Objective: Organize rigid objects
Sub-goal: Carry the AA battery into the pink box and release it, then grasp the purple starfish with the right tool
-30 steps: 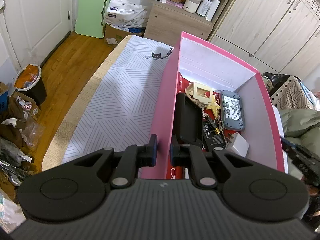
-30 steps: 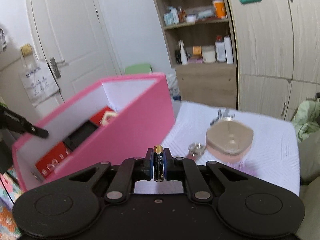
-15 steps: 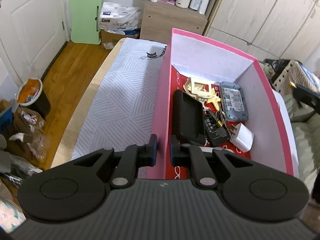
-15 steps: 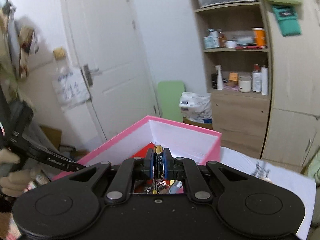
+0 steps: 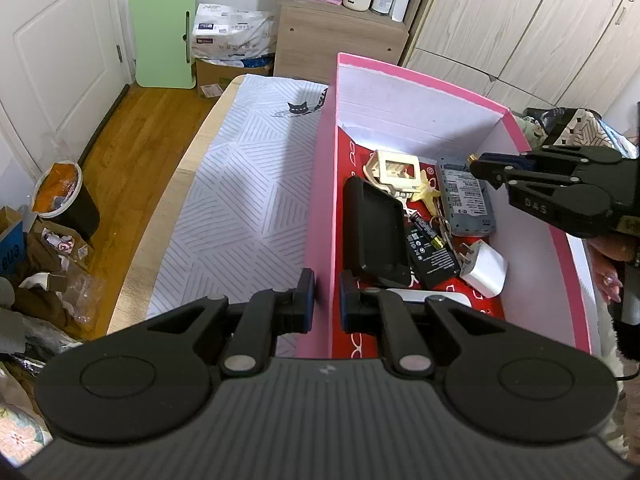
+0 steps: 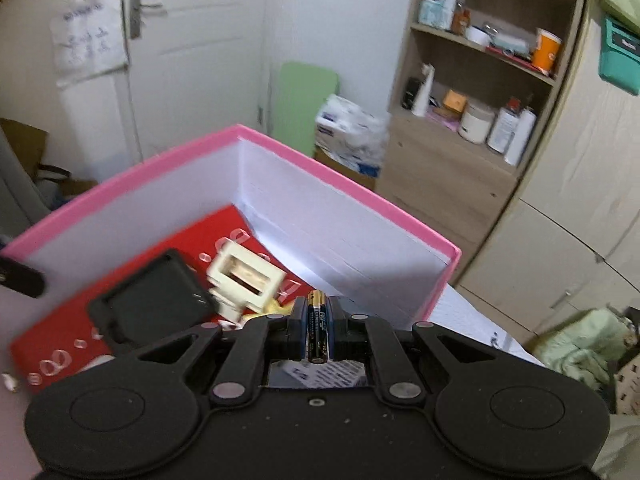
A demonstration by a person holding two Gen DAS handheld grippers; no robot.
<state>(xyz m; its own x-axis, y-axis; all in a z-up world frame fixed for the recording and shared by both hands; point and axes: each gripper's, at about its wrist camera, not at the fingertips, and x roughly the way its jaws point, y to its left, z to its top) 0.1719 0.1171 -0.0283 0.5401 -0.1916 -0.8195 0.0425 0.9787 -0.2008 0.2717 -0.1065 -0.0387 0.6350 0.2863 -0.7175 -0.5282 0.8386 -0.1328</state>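
Observation:
A pink box [image 5: 320,208] with white inner walls and a red floor stands on the striped table. My left gripper [image 5: 323,300] is shut on its left wall near the front corner. Inside lie a black case [image 5: 376,232], a cream frame [image 5: 396,170], a grey device [image 5: 466,200], a white charger [image 5: 484,270] and a battery [image 5: 426,232]. My right gripper [image 6: 318,330] is shut on a black and gold battery [image 6: 317,332] and hovers over the box's right side; it also shows in the left wrist view [image 5: 480,162]. The box [image 6: 344,196] fills the right wrist view.
The table [image 5: 240,200] carries a striped cloth left of the box. A wooden cabinet [image 5: 340,36] with bottles stands behind, wardrobe doors [image 5: 520,20] at the right. A bin [image 5: 64,196] and bags lie on the floor at the left.
My right gripper has carried the battery from beside the box to above its inside. The left gripper keeps its hold on the box wall, and the box has settled level.

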